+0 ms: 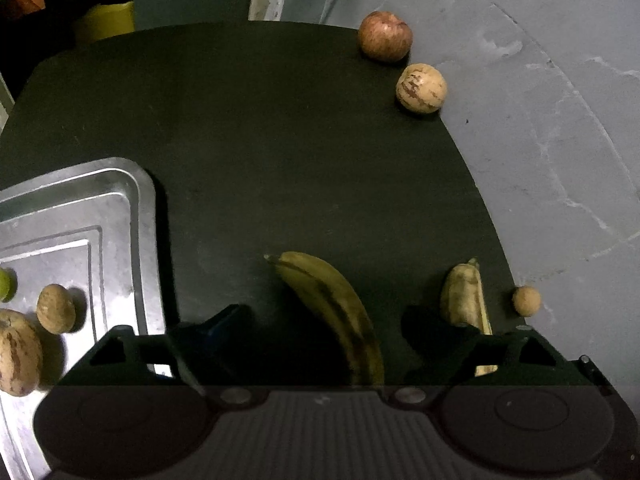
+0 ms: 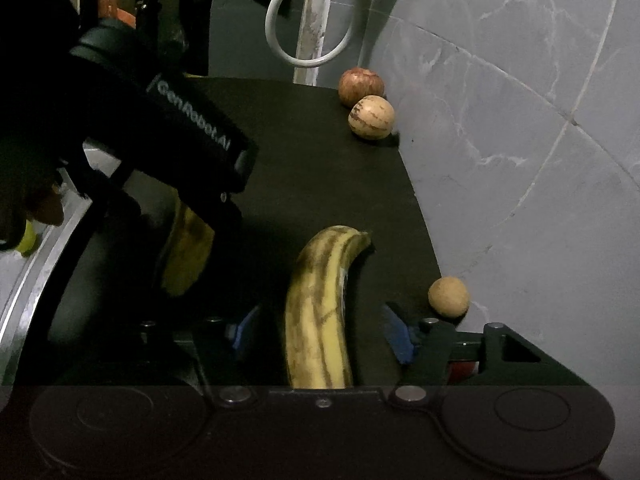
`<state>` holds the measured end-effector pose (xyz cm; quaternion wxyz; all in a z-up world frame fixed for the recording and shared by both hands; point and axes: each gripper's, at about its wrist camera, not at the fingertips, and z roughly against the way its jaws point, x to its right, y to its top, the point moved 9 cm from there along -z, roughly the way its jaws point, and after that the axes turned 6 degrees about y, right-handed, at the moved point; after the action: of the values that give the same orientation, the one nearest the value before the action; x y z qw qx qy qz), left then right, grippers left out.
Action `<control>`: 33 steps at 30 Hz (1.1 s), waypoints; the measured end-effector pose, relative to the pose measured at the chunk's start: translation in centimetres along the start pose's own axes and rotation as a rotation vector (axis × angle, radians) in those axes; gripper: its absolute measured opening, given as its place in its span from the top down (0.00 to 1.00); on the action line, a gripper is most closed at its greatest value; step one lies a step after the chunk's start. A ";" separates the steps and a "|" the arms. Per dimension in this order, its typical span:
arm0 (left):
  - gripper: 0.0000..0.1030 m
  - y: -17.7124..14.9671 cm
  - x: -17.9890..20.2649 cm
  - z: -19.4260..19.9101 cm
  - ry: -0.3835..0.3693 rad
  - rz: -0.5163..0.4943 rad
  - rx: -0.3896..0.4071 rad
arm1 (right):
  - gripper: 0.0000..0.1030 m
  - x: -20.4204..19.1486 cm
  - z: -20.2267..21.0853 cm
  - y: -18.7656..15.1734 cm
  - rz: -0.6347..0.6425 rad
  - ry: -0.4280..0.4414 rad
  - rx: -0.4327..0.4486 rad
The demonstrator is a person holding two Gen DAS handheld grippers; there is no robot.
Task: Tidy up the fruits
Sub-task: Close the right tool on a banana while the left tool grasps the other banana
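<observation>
Left wrist view: the left gripper (image 1: 324,332) stands over the dark desk (image 1: 280,160) with its jaws spread, a darker banana (image 1: 340,312) lying between them untouched by either pad. At 3 o'clock from it lies a paler banana (image 1: 464,296), and just beyond that, at the desk's edge, a small brown round fruit (image 1: 527,300). At 1 o'clock, far across the desk, a red apple (image 1: 385,36) sits just beside a striped cream fruit (image 1: 421,88). At 9 o'clock a metal tray (image 1: 100,216) holds a small brown fruit (image 1: 56,309), a larger striped one (image 1: 16,354) and a green one (image 1: 6,284) at the picture's border.

Right wrist view: the right gripper (image 2: 320,332) has its jaws spread on both sides of the paler banana (image 2: 320,312), the blue pads (image 2: 396,336) clear of its skin. At 9 o'clock the left gripper's black body (image 2: 192,132) hangs over the darker banana (image 2: 188,256).
</observation>
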<state>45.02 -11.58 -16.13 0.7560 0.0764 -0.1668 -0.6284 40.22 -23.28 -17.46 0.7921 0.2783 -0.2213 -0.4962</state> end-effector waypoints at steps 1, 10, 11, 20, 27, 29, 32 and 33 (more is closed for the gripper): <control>0.21 0.0 0.0 -0.1 0.000 0.003 -0.003 | 0.39 0.0 -0.1 0.1 -0.005 0.004 0.002; 0.46 0.6 0.3 -0.2 -0.011 0.018 0.005 | 0.61 -0.3 -0.2 0.1 -0.039 0.040 0.025; 0.48 0.6 0.3 -0.2 -0.012 0.021 0.005 | 0.61 -0.3 -0.2 0.1 -0.045 0.045 0.026; 0.62 0.8 0.3 -0.1 -0.034 0.035 -0.002 | 0.68 0.2 -0.4 0.2 -0.099 0.047 0.030; 0.67 0.5 -0.1 1.1 -0.082 0.066 -0.009 | 0.68 -0.4 0.3 -0.2 -0.138 0.067 0.031; 0.67 0.1 -0.5 1.5 -0.095 0.074 -0.013 | 0.68 -0.8 0.7 -0.3 -0.149 0.068 0.034; 0.67 -0.3 -1.1 2.2 -0.115 0.091 -0.013 | 0.68 -1.5 1.6 -0.2 -0.163 0.070 0.047; 0.67 -0.5 -1.4 2.5 -0.122 0.097 -0.013 | 0.68 -1.7 2.0 -0.2 -0.164 0.070 0.051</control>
<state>43.44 -10.10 -14.20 0.7744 0.0249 -0.2118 -0.5957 38.12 -22.20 -16.22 0.7486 0.3329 -0.1823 -0.5436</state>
